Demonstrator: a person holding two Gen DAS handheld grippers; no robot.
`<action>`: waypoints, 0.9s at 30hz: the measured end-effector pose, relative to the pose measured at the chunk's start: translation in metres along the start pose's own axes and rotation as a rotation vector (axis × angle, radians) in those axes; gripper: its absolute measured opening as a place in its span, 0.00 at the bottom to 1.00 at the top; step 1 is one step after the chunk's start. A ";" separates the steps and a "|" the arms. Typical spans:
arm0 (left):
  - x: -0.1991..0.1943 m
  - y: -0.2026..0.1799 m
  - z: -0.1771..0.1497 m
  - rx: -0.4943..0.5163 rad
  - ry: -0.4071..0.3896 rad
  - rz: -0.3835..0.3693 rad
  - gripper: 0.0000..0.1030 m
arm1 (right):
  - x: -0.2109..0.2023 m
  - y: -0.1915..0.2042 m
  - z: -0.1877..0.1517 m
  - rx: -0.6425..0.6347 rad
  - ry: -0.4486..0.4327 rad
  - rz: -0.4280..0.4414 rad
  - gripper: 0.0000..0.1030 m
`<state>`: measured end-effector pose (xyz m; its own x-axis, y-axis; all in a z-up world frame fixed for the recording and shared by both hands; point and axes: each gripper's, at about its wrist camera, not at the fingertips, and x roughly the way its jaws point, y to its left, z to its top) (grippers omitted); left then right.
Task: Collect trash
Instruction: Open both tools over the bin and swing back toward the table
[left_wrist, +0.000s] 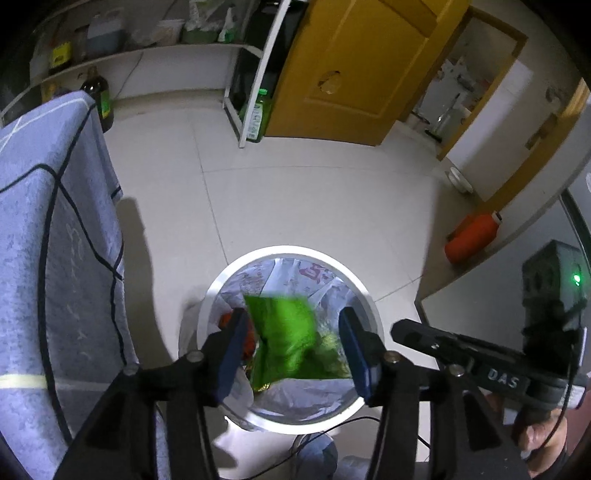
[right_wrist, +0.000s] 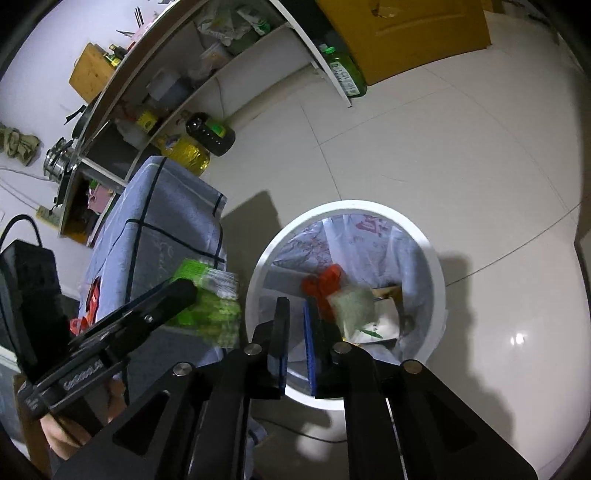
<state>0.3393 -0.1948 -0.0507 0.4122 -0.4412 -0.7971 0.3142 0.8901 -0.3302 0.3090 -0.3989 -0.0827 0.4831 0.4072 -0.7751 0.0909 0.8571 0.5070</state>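
Pale tiled floor (left_wrist: 295, 206), white bin (left_wrist: 364, 295) set under both hands. Left hand-held gripper (left_wrist: 295, 347) released wide, green packet (left_wrist: 291, 339) loose between jaws, seemingly dropping in. Right hand-held gripper (right_wrist: 295, 332) barely parted, apparently grasping nothing.

Pale tiled floor (left_wrist: 295, 192), yellow wooden door (left_wrist: 354, 66), open white shelving (right_wrist: 207, 85), blue draped cloth (left_wrist: 44, 229).

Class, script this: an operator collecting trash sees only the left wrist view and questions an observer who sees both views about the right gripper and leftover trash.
Operator: Is the right gripper holding anything?
Observer: No; the right gripper shows a narrow empty gap.
Operator: Where's its trash?
Observer: A blurred red-and-pale wrapper is just past its fingertips, over the white bin.
Operator: Anything left on the cloth?
Observer: A red wrapper lies on the blue cloth.
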 end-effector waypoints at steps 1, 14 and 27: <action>0.000 0.000 0.001 -0.006 -0.001 -0.003 0.53 | -0.001 0.001 -0.001 -0.001 -0.003 0.001 0.08; -0.072 0.002 -0.010 0.016 -0.160 -0.051 0.54 | -0.051 0.035 -0.014 -0.094 -0.129 0.099 0.08; -0.176 0.038 -0.068 0.010 -0.355 0.034 0.54 | -0.087 0.128 -0.067 -0.347 -0.212 0.163 0.14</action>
<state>0.2202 -0.0756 0.0427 0.6937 -0.4251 -0.5815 0.3028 0.9046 -0.3001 0.2203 -0.3036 0.0248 0.6380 0.5033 -0.5827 -0.2818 0.8569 0.4316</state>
